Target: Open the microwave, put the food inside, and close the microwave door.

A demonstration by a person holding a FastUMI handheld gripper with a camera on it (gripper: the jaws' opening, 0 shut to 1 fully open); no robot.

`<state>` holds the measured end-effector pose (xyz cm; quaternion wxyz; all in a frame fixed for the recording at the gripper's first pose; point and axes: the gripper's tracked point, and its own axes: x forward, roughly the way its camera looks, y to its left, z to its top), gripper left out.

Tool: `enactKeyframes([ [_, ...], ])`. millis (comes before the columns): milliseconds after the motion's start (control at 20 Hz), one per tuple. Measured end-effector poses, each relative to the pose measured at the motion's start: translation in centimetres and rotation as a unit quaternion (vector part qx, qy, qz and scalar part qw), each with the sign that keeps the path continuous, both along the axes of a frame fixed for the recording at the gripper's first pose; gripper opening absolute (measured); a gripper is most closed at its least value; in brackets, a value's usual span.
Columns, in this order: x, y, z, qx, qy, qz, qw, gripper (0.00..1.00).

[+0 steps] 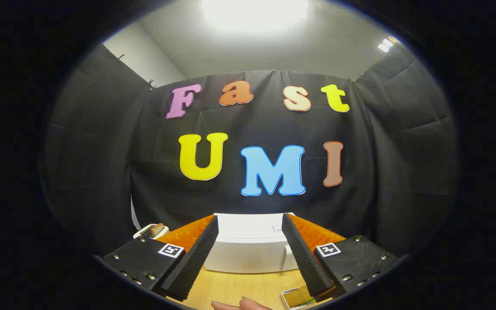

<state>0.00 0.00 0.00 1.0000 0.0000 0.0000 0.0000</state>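
Far left, beyond the left finger: a small white toaster point(150, 231) sits against the black cloth wall point(101, 172), with a brown slice point(158, 229) sticking up out of it.

Gripper point(250, 231) spread wide, nothing between the fingers, nothing touched. Each finger point(192, 258) carries a square black-and-white marker tag point(170, 250) on its mount; it's a coded pattern, not readable text.

Centre, framed in the gap between the fingers and ahead of the tips: the microwave point(248, 249). White box, flat top, front face toward the camera, door shut. A lighter strip runs down its right side, looks like a handle or control panel; can't tell which. A small grey label near the right rear of the top is too small to read. No brand legible on it.

It stands on a light wood table point(239, 288), back close to the wall.

At the near table edge, between the fingers: fingertips of a person's hand point(241, 305).

Right of that, just inside the right finger: a small white tray point(286, 298) holding a tan piece of food point(298, 295), something green beside it, partly hidden by the finger. Well short of the microwave, apart from it.
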Motion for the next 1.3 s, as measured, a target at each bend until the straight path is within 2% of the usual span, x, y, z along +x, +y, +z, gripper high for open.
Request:
enactKeyframes([
  [250, -0.6, -0.5, 1.3, -0.009, -0.018, -0.015, 1.000, 0.96],
  [400, -1.3, 0.1, 1.9, -0.009, -0.027, -0.003, 1.000, 0.96],
  [500, -2.0, -1.3, 2.5, -0.010, -0.040, -0.029, 0.999, 0.96],
  [600, -2.9, -3.1, 3.9, -0.030, -0.069, -0.079, 0.994, 0.96],
  [750, -3.6, -0.9, 4.9, -0.051, -0.099, -0.059, 0.992, 0.96],
  [900, -3.7, 0.2, 3.3, -0.043, -0.067, -0.024, 0.997, 0.96],
  [1100, -2.3, -0.5, 2.0, -0.053, -0.044, -0.031, 0.997, 0.96],
  [1300, -0.5, -0.2, -0.5, -0.059, -0.003, -0.006, 0.998, 0.96],
])
